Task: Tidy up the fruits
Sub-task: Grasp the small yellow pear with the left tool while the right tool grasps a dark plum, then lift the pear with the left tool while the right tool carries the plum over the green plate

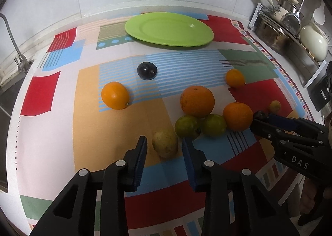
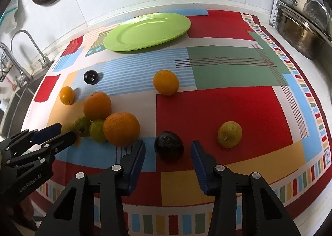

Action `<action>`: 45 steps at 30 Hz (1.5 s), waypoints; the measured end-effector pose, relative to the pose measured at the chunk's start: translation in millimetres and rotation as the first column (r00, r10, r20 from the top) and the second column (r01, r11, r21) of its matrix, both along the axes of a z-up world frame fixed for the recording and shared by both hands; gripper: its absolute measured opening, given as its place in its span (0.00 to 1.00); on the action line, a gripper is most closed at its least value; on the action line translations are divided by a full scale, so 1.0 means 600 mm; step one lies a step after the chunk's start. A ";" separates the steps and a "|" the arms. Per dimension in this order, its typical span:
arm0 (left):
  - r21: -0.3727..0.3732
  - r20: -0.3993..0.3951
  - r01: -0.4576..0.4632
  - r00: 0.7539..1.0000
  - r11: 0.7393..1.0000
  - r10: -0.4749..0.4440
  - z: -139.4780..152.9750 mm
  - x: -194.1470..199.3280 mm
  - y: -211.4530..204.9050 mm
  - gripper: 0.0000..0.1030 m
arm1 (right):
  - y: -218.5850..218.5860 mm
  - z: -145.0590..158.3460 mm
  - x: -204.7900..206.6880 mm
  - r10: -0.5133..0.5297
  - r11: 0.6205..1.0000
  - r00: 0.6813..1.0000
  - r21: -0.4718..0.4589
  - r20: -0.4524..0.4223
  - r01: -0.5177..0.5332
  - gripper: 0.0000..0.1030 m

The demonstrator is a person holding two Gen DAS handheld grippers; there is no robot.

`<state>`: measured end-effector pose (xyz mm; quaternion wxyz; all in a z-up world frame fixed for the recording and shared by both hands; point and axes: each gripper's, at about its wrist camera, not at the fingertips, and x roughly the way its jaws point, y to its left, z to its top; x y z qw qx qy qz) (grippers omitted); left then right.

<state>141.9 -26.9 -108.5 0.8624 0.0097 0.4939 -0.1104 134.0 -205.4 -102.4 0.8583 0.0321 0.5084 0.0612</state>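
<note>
Left wrist view: we are straddling the pale yellow-green oval fruit [image 1: 165,145] with left tongs [image 1: 164,144], right tongs [image 2: 168,149] bracketing the dark purple round fruit [image 2: 169,145], neither gripped yet; next, pinching, then carrying to the green plate [image 1: 169,28].

A: Both wrist views are evenly and brightly lit, colours on the patterned tablecloth [image 1: 116,132] vivid. How do the shadows fall?

B: Short and soft. The green plate [image 1: 169,28] casts a dark rim along its near edge, and the dark plum [image 2: 90,77] throws a small shadow to its right.

A: Any glare?

B: A small white glint on the plate, pale highlights on the oranges, and sheen on the white wall.

A: Distortion?

B: Strong fisheye: the cloth bulges like a dome, corners go black, and the edges soften, slightly blurring the steel pot [image 2: 300,35].
</note>
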 end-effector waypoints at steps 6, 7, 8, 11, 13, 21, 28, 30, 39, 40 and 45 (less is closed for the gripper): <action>-0.023 -0.019 0.001 1.000 1.000 -0.001 -0.006 0.004 0.003 0.27 | 0.003 -0.004 0.005 0.009 1.000 1.000 0.003 -0.010 -0.009 0.38; -0.030 -0.023 0.004 1.000 1.000 -0.005 -0.007 0.005 0.003 0.26 | 0.004 -0.005 0.006 0.009 1.000 1.000 0.000 -0.012 -0.009 0.38; -0.031 -0.023 0.004 1.000 1.000 -0.004 -0.007 0.005 0.003 0.26 | 0.005 -0.006 0.006 0.009 1.000 1.000 -0.001 -0.013 -0.009 0.37; -0.033 -0.019 0.006 1.000 0.999 -0.007 -0.007 0.004 0.004 0.25 | 0.004 -0.007 0.006 0.000 1.000 1.000 -0.003 -0.015 0.000 0.33; -0.034 -0.016 0.007 1.000 0.999 -0.008 -0.007 0.003 0.004 0.25 | 0.004 -0.007 0.005 -0.001 1.000 1.000 -0.005 -0.014 0.000 0.31; -0.029 0.037 0.013 0.999 0.999 -0.012 0.014 -0.009 0.007 0.25 | 0.007 0.008 -0.005 0.012 1.000 1.000 -0.005 0.019 -0.012 0.30; -0.015 0.119 0.053 0.992 0.998 -0.051 0.044 -0.023 0.000 0.25 | 0.022 0.044 -0.022 0.052 0.998 0.994 -0.024 0.098 -0.050 0.30; -0.016 0.137 0.062 0.989 0.998 -0.059 0.053 -0.024 0.000 0.25 | 0.029 0.055 -0.026 0.068 0.997 0.990 -0.030 0.124 -0.065 0.30; -0.023 0.237 0.107 0.967 0.994 -0.099 0.099 -0.026 -0.002 0.25 | 0.060 0.092 -0.039 0.116 0.993 0.971 -0.021 0.208 -0.115 0.30; -0.028 0.245 0.114 0.964 0.993 -0.104 0.104 -0.026 -0.002 0.25 | 0.062 0.095 -0.040 0.118 0.993 0.970 -0.018 0.214 -0.117 0.30; -0.039 0.274 0.124 0.956 0.991 -0.109 0.124 -0.017 0.002 0.25 | 0.063 0.117 -0.032 0.102 0.994 0.965 0.017 0.242 -0.110 0.30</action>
